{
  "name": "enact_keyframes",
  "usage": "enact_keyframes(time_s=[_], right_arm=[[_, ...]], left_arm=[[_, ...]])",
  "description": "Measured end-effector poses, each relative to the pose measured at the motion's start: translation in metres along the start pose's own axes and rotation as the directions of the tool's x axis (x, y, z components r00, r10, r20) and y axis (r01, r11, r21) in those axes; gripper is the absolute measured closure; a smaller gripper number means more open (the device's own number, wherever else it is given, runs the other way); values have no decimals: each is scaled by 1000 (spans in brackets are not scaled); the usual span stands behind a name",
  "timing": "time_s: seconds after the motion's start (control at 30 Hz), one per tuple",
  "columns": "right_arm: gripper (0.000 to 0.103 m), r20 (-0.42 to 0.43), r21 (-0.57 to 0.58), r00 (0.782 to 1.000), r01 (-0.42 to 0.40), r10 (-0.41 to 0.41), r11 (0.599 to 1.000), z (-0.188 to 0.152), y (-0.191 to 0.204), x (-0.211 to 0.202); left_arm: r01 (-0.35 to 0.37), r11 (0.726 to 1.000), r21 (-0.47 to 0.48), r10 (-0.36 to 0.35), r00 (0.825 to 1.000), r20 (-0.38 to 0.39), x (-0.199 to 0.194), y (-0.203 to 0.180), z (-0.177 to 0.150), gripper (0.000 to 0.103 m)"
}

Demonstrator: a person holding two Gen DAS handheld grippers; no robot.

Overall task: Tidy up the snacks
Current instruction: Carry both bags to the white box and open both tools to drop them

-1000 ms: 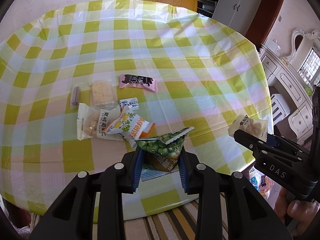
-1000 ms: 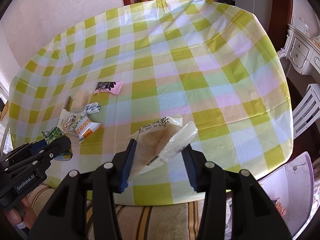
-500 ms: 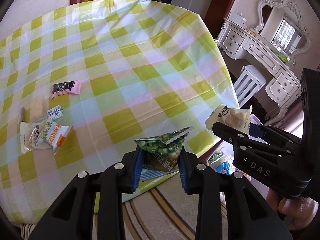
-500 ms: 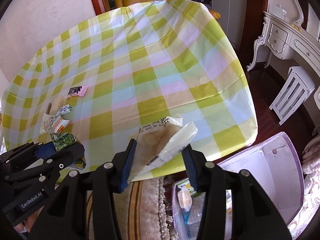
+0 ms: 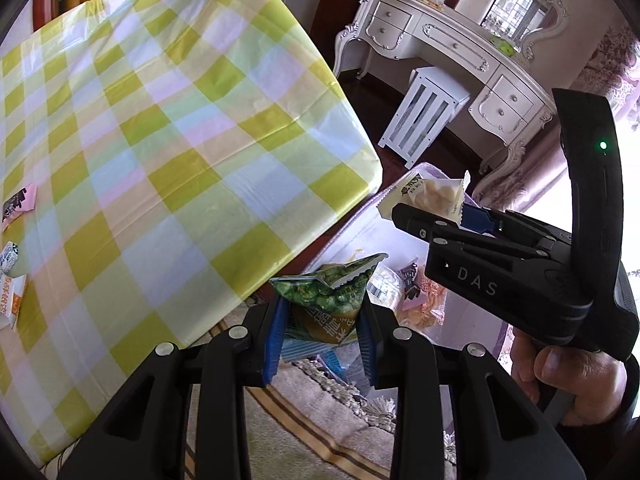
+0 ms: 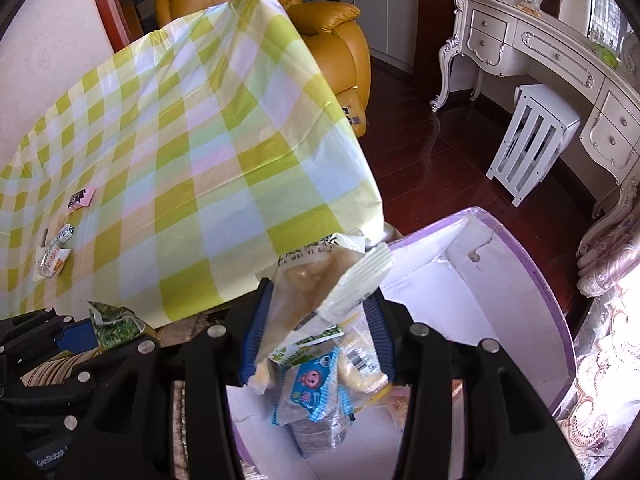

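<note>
My left gripper point(image 5: 322, 320) is shut on a green pea snack packet point(image 5: 328, 292), held past the table's edge over the floor. My right gripper point(image 6: 316, 320) is shut on a pale cracker packet point(image 6: 320, 280) and hangs over a purple-rimmed white box point(image 6: 520, 280) on the floor. The box holds several snack packets point(image 6: 308, 392). In the left wrist view the right gripper point(image 5: 404, 216) shows with the cracker packet point(image 5: 432, 194) above the box point(image 5: 360, 224). The left gripper point(image 6: 80, 332) with the pea packet point(image 6: 114, 324) appears at the lower left of the right wrist view.
The table with a yellow checked cloth point(image 6: 200, 140) still carries a few snack packets point(image 6: 52, 260) and a pink packet point(image 6: 82, 198) at its far left. A white stool point(image 6: 532, 140), an ornate white dresser point(image 6: 560, 56) and a yellow armchair point(image 6: 320, 20) stand around. A fringed rug point(image 5: 320, 420) lies below.
Both grippers have swung right, off the table and past its edge, each keeping its packet. The box on the floor has come into view under the right gripper.
</note>
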State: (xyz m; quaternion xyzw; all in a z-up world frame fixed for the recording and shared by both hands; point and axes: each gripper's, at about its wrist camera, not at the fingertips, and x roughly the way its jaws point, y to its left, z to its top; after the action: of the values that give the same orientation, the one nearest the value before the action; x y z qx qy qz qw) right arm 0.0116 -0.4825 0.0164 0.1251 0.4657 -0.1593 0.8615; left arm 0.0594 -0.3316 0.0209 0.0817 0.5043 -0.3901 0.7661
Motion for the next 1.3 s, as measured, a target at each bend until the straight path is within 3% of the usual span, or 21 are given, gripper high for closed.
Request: enact_keyframes(time_s=[0.23,0.4,0.83,0.87,0.93,1.07,1.3], right_arm=[[57,-37,60,997,70,-67,996,-14,-43,8],[57,-83,73,992,104,-98,992,-31,-63,15],[56,-260,9,963,72,-67,997,-95,-54,23],[54,-273,-1,959,71,-69,997,-98,-52,24],[40,-279,-15,957,77,-78,997,-103,-50,22],[34,-275,8,957,97,-91,995,-102,-57,21],[27,-237,31,968,96,-86,995,-90,-59,16]], left_arm=[[68,995,73,-61,994,-94,20,-34,-7,72],[125,982,140,-100,980,-172,31,-58,-15,72],[160,966,205,-113,968,-224,37,-76,-26,71],[167,963,212,-116,965,-234,37,-78,-27,71],[173,959,223,-117,963,-244,38,-81,-28,67],[177,960,216,-128,966,-226,34,-80,-26,48],[173,964,202,-130,969,-210,28,-75,-24,47]])
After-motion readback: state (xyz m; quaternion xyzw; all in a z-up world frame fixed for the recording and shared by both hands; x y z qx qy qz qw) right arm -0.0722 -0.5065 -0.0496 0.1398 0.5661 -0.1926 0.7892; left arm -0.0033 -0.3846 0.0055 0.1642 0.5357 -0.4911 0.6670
